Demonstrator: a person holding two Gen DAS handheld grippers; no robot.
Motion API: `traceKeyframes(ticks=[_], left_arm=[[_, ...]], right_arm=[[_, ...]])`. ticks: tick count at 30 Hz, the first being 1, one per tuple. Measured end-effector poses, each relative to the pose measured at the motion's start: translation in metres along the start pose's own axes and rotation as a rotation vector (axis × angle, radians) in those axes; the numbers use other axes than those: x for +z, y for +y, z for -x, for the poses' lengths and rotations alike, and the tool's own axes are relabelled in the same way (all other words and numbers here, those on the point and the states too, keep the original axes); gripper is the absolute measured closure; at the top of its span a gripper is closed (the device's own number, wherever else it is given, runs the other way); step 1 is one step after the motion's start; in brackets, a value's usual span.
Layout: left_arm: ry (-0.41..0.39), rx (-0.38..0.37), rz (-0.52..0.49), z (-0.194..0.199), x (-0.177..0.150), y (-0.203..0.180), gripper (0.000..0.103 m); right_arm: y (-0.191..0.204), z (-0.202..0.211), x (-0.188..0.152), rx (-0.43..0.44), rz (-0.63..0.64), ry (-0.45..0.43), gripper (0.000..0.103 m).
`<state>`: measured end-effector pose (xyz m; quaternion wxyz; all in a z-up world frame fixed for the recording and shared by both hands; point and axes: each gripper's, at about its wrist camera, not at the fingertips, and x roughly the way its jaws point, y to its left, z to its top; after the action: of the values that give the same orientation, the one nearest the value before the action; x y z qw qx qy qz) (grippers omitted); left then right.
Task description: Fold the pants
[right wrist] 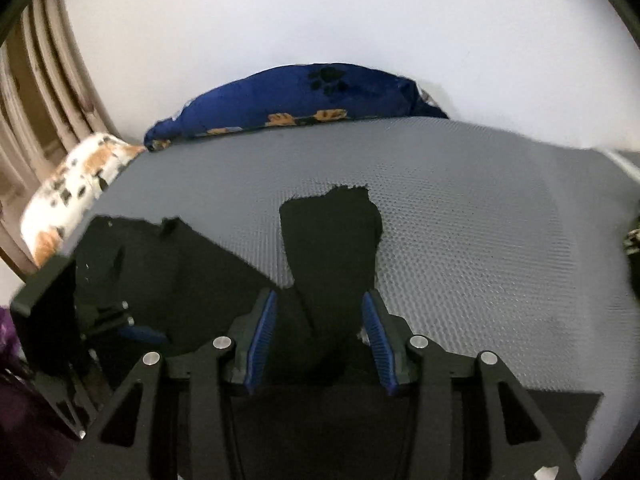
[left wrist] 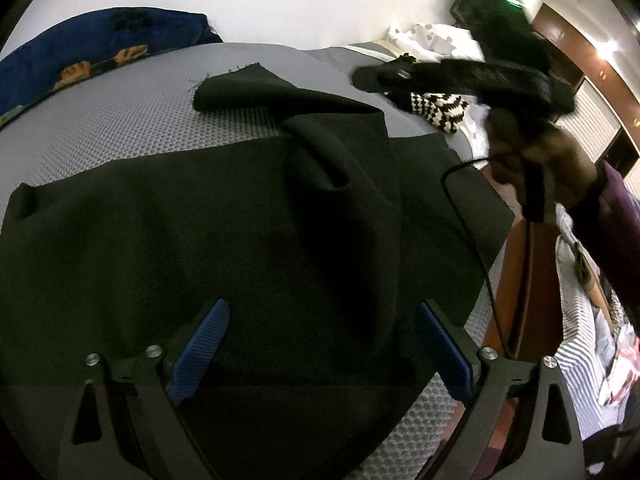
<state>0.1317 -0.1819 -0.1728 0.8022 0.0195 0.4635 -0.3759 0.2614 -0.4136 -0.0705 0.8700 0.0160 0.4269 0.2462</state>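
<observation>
Left claw [left wrist: 322, 350] hangs with its blue pads spread wide, nothing between them, just above the black pants [left wrist: 224, 240] that lie over the grey mattress [left wrist: 120, 120] below and ahead of it. Right claw [right wrist: 318, 338] stands partly spread, with a raised fold of the pants [right wrist: 332, 248] between its pads [right wrist: 262, 340]; whether it pinches the cloth I cannot tell. Beyond both claws, at the mattress's far edge, lies a blue pillow [right wrist: 304, 100]. A black cable [left wrist: 476, 248] runs to the right of the left claw.
</observation>
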Motion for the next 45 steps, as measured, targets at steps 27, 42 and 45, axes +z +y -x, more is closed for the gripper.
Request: traceKeyframes(ticks=[27, 42, 45], left_arm=[[-0.004, -0.001, -0.039, -0.005, 0.001, -0.006, 0.001], [-0.009, 0.001, -0.050, -0.007, 0.001, -0.008, 0.001], [-0.010, 0.005, -0.054, -0.008, 0.001, -0.010, 0.001]], right_arm=[[-0.017, -0.069, 0.063, 0.067, 0.222, 0.192, 0.086], [-0.012, -0.095, 0.060, 0.044, 0.266, 0.281, 0.095], [-0.007, -0.090, 0.060, 0.038, 0.274, 0.272, 0.097]])
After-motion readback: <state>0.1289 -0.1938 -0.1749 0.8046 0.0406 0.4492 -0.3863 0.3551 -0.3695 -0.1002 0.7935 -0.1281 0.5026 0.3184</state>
